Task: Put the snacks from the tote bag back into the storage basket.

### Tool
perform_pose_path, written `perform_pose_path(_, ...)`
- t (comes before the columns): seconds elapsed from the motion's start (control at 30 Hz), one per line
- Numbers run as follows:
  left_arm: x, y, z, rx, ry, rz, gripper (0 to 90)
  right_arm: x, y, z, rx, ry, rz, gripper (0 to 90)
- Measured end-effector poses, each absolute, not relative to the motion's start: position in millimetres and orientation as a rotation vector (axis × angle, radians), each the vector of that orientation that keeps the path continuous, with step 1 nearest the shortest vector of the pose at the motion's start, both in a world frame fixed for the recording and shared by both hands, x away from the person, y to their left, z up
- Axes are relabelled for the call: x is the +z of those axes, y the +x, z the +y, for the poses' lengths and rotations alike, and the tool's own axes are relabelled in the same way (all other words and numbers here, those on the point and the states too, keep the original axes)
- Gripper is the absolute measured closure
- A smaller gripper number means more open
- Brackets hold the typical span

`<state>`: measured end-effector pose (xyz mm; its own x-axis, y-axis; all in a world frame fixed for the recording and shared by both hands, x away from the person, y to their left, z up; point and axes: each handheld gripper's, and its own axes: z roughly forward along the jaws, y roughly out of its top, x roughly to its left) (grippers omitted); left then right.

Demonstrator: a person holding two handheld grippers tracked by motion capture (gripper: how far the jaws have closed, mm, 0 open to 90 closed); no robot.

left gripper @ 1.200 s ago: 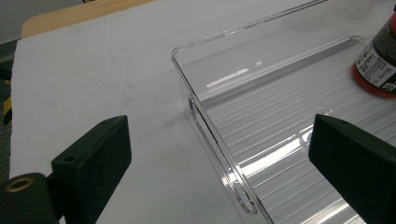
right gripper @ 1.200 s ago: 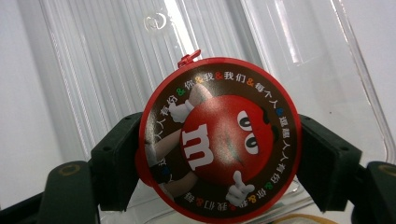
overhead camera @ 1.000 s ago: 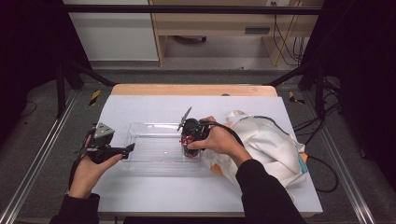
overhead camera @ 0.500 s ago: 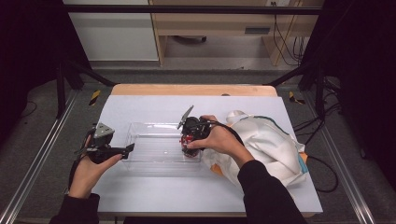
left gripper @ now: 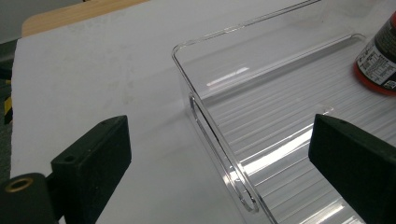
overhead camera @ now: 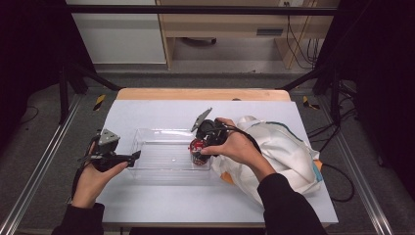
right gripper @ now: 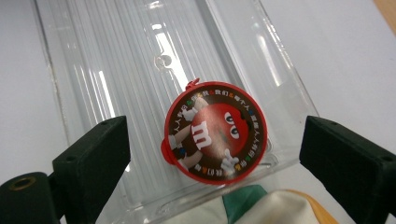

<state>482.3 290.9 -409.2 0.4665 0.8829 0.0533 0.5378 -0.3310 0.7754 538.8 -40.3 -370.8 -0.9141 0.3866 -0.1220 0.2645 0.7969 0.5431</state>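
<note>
Clear tray (right gripper: 285, 93) edges hem red-lidded tub (right gripper: 215, 132).

In the left gripper view the candy tub (left gripper: 379, 60) is cut off by the right edge, so its lid is out of sight. The clear tray (left gripper: 219, 135) runs out of the picture at the bottom. In the high view the person's hand (overhead camera: 235, 147) covers part of the right tool (overhead camera: 201, 149), and the tub's label is too small to read there.

One candy tub (right gripper: 215, 136), one clear tray (overhead camera: 147, 169), one cloth bag (overhead camera: 286, 152), two grippers
</note>
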Motion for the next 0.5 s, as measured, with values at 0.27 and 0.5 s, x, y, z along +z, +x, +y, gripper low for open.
perform_pose_path(0.27, -408, 481, 291, 0.630, 2.010, 1.175, 5.9, -358, 521, -69, 0.893, 0.586, 2.656, 8.4)
perform_pose_path(0.5, -409, 481, 290, 0.632, 2.004, 1.176, 5.9, -355, 509, -100, 0.964, 0.682, 2.584, 8.0)
